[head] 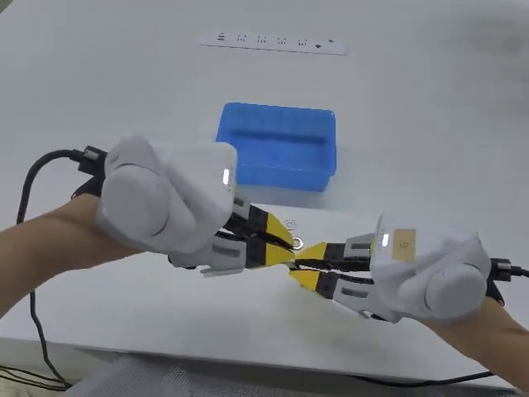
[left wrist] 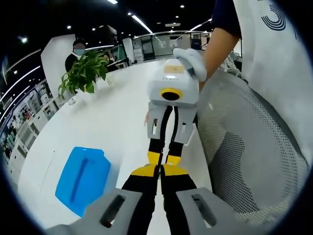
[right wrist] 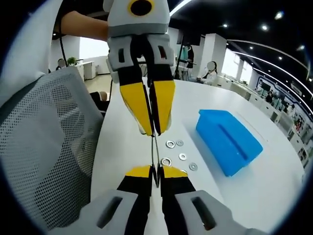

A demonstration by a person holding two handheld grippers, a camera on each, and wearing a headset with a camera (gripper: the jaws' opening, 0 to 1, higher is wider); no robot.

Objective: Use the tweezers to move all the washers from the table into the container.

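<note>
The left gripper (head: 287, 251) and right gripper (head: 300, 270) meet tip to tip over the near part of the table (head: 430, 116). In the right gripper view, the right gripper's (right wrist: 156, 172) yellow fingers (right wrist: 139, 171) are closed to a narrow gap, clamping one end of the tweezers (right wrist: 155, 152). The left gripper (right wrist: 153, 128), entering from the top, has its fingers (right wrist: 164, 105) pinched on the other end. The left gripper view confirms a near-shut gap at its own tips (left wrist: 160, 171). The tweezers span the two grippers above the table. Five washers (right wrist: 170, 144) lie loose on the table just beside the tweezers, between them and the blue container (right wrist: 227, 139). In the head view, the container (head: 277, 145) sits just beyond the grippers.
</note>
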